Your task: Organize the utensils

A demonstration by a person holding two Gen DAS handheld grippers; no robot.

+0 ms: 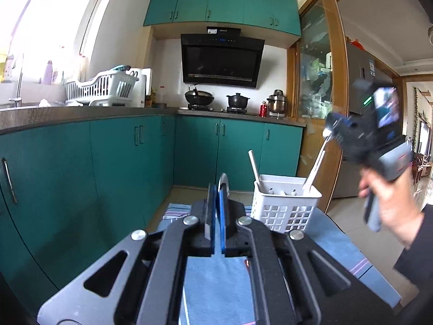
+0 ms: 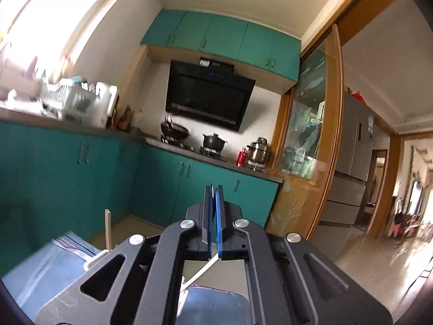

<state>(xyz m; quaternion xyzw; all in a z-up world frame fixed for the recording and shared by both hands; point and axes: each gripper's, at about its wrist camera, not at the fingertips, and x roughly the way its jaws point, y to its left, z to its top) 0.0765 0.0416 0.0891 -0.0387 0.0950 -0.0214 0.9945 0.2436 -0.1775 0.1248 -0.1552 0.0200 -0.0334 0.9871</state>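
Left wrist view. Left gripper (image 1: 217, 189) in the near centre, jaws together on a thin metal utensil (image 1: 224, 180) whose rounded tip stands above the blue pads; kind of utensil not discernible. White slotted utensil basket (image 1: 284, 211) just right of the fingers, upright on a blue striped cloth (image 1: 349, 246). One pale handle (image 1: 254, 166) leaning left inside the basket. Right gripper (image 1: 328, 132) at upper right, blurred, carried by a hand (image 1: 389, 203) in a dark sleeve, jaws clamped on the top end of a slim white utensil (image 1: 315, 168); lower end of that utensil down at the basket's right rim, whether inside a compartment or just above it not discernible.

Right wrist view. Right gripper (image 2: 215, 208) with jaws pressed together on the white utensil (image 2: 201, 272), which slants down and to the left beneath the fingers. Pale handle (image 2: 108, 228) upright at lower left, basket itself mostly hidden behind the gripper body. Blue cloth (image 2: 54, 268) below.

Far background, both views: teal cabinets (image 1: 130, 146), range hood (image 1: 220, 61), wok (image 1: 199, 98) and black pot (image 1: 237, 100) on the stove, white dish rack (image 1: 101, 88) on the left counter.
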